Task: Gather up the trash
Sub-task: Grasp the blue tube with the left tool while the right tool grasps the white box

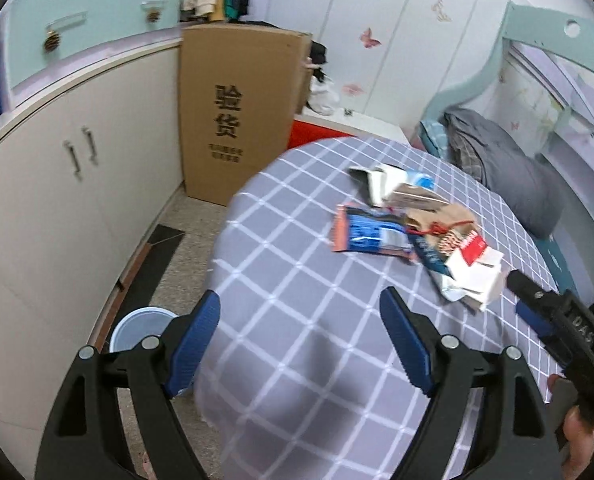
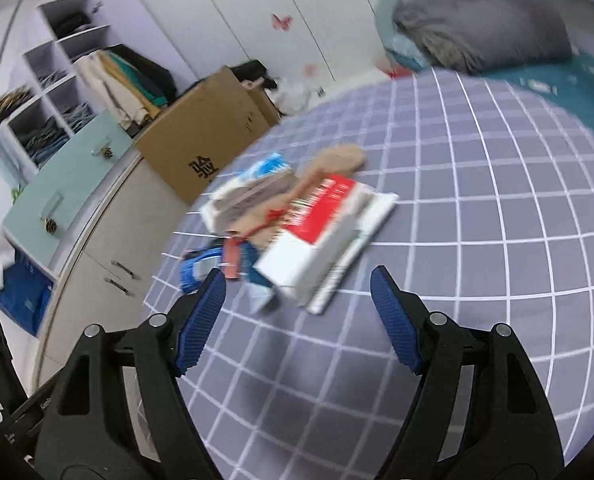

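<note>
Bed covered by a grey sheet [image 1: 297,280] with a white grid; it fills the near and middle ground in both wrist views. A heap of trash [image 1: 413,232] lies on the sheet, toward its far right in the left view: blue and orange wrappers, tan paper with red string, a red-and-white carton, white folded packaging. In the right view the same heap [image 2: 297,232] sits just beyond the fingertips, smeared by motion blur, so single pieces are hard to tell apart.

Left gripper [image 1: 299,312]: jaws wide, nothing between them, over bare sheet near the bed's left edge. Right gripper [image 2: 297,292]: jaws wide, no piece clamped; the near edge of the heap shows in the gap, but contact cannot be judged through the blur. In the left view the right gripper enters at the right border, its tip near the white packaging, mostly cut off; part of a hand [image 1: 577,436] shows beneath it.

Room: cream cabinet [image 1: 65,200] along the left, pale green drawers above, a tall cardboard box [image 1: 237,120] with black print at the far end, white wardrobe doors with butterfly stickers behind. A grey blanket [image 1: 505,168] is bundled at the far right of the bed. A blue round bin [image 1: 145,328] stands on the speckled floor left of the bed, half hidden behind the left finger.
</note>
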Demonstrator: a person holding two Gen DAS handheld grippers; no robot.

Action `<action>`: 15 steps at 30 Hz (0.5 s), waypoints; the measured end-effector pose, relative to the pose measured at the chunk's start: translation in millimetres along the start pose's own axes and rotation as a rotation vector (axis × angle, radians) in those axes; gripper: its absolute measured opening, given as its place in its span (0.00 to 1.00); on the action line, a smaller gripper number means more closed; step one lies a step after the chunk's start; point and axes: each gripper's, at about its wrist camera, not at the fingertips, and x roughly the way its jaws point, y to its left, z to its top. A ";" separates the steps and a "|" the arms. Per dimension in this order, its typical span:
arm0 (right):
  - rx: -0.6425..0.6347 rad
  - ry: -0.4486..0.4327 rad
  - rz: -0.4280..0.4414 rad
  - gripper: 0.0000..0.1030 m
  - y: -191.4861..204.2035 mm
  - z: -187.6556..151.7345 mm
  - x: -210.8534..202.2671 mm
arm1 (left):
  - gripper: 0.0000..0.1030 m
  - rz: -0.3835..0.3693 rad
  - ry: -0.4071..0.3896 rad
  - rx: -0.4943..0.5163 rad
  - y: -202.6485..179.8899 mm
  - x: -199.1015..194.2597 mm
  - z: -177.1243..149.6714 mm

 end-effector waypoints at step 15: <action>0.011 0.066 0.039 0.17 -28.1 25.1 36.1 | 0.78 -0.072 0.072 0.094 -87.0 53.5 21.4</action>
